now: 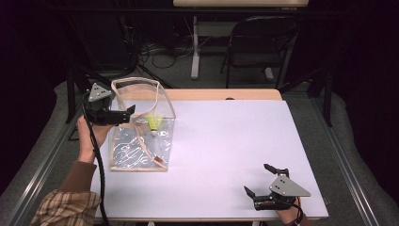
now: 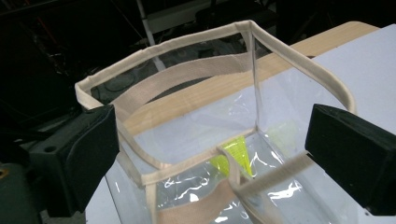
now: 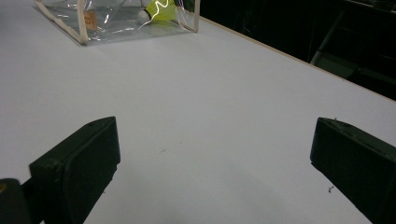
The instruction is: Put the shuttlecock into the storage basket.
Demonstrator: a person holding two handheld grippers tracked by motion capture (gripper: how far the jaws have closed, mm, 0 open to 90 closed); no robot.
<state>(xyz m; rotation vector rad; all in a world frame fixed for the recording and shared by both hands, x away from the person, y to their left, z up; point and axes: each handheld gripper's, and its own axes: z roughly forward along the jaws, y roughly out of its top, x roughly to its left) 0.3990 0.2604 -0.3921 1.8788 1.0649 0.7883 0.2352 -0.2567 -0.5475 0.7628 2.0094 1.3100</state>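
Note:
A clear plastic tote bag with beige trim stands at the left of the white table. Inside it lies a yellow shuttlecock. My left gripper is held in the air at the bag's left upper rim, open. In the left gripper view the bag's rim and the shuttlecock lie beyond the left gripper, and the pads touch nothing. My right gripper rests low at the table's front right, open and empty. The right gripper view looks past the right gripper to the bag and shuttlecock.
A beige handle strap arches over the bag's far side. Behind the table stand a dark folding chair and a white table leg on a floor with cables. A wooden strip borders the table's far edge.

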